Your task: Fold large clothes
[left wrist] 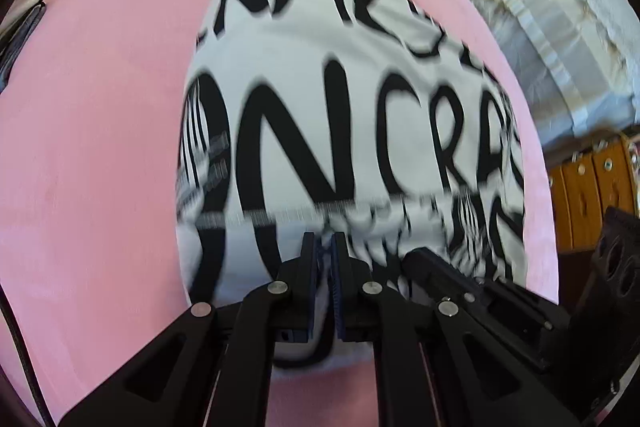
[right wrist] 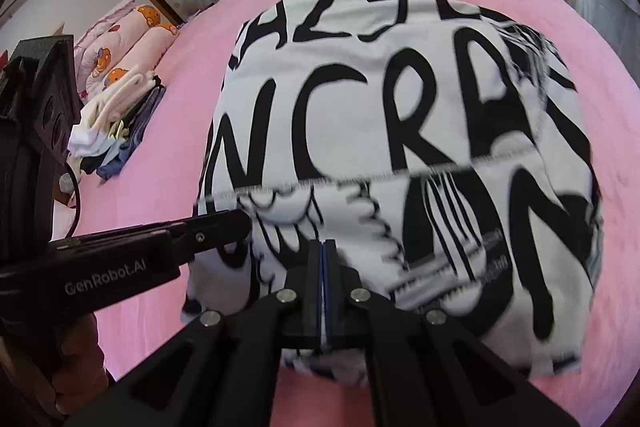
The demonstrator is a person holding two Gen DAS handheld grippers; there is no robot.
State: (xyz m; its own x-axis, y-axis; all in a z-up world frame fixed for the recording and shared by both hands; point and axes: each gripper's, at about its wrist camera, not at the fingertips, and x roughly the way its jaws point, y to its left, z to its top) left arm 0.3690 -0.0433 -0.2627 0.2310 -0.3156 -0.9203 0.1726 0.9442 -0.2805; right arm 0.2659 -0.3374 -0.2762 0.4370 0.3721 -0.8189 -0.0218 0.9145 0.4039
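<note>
A white garment with big black lettering (left wrist: 340, 99) lies partly folded on a pink bed cover (left wrist: 100, 107); it also shows in the right wrist view (right wrist: 400, 107). My left gripper (left wrist: 325, 247) is shut on the garment's near edge, with white cloth between its pads. My right gripper (right wrist: 324, 251) is shut on the same near edge beside it. The right gripper shows in the left wrist view (left wrist: 416, 259) just right of the left one. The left gripper shows in the right wrist view (right wrist: 236, 219) at the garment's left.
A pile of folded clothes (right wrist: 116, 131) lies on the pink cover (right wrist: 180, 87) at the left, with bear-print pillows (right wrist: 132, 43) behind it. A pale curtain (left wrist: 540, 7) and a wooden cabinet (left wrist: 592, 187) stand beyond the bed's right edge.
</note>
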